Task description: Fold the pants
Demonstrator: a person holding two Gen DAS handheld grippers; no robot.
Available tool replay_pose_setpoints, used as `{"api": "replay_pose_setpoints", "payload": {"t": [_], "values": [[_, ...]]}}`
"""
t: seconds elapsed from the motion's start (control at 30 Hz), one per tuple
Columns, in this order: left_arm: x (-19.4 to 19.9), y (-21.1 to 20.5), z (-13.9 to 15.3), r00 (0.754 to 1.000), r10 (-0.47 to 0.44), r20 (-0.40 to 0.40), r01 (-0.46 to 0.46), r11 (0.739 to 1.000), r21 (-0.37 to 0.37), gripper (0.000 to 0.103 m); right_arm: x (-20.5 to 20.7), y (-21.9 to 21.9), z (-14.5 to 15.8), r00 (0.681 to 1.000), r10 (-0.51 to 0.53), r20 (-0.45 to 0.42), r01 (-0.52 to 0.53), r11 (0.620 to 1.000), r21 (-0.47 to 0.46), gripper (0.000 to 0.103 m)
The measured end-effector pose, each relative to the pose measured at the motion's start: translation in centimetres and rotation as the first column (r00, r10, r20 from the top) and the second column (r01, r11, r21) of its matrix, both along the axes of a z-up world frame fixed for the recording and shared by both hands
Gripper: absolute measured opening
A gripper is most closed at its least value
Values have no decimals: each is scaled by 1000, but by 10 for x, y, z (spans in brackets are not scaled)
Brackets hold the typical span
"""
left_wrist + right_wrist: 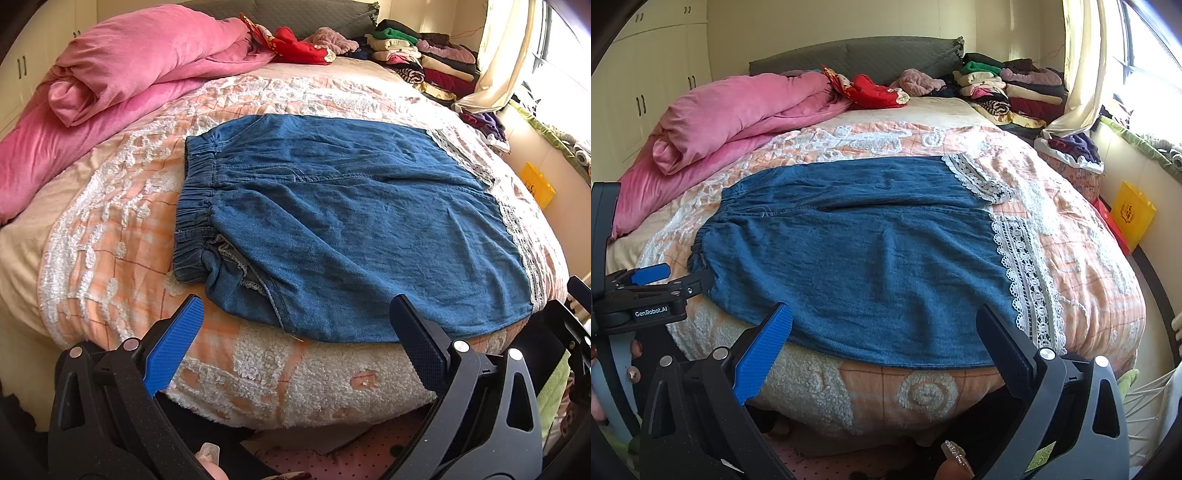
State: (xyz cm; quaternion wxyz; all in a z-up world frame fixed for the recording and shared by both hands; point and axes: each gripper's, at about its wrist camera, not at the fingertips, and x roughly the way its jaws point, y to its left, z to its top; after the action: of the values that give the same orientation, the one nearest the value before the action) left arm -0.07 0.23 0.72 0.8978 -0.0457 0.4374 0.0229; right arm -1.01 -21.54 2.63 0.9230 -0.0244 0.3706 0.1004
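Blue denim pants (332,221) with white lace hems (517,240) lie flat across the bed, elastic waistband (195,206) to the left. They also show in the right wrist view (857,258), lace hems (1023,273) to the right. My left gripper (295,306) is open and empty, hovering just before the pants' near edge by the crotch. My right gripper (884,314) is open and empty above the near edge of the front leg. The left gripper also shows at the left of the right wrist view (668,277), next to the waistband.
The bed has a peach and white textured cover (110,258). A pink duvet (129,66) is bundled at the far left. Stacks of folded clothes (424,59) sit at the far right by the curtain. A yellow bag (537,184) stands on the floor at right.
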Motion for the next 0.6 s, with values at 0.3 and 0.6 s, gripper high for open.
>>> {"api": "replay_pose_setpoints", "payload": {"t": [0.3,0.6], "values": [[0,7,3,1000,4,7,-4,1000,0,94,4,1,4,1000,4,7,-4,1000,-4,99],[2,8,3,1000,6,12,-6,1000,4,94,6,1,5,1000,6,7,-6,1000,-9,99]]}}
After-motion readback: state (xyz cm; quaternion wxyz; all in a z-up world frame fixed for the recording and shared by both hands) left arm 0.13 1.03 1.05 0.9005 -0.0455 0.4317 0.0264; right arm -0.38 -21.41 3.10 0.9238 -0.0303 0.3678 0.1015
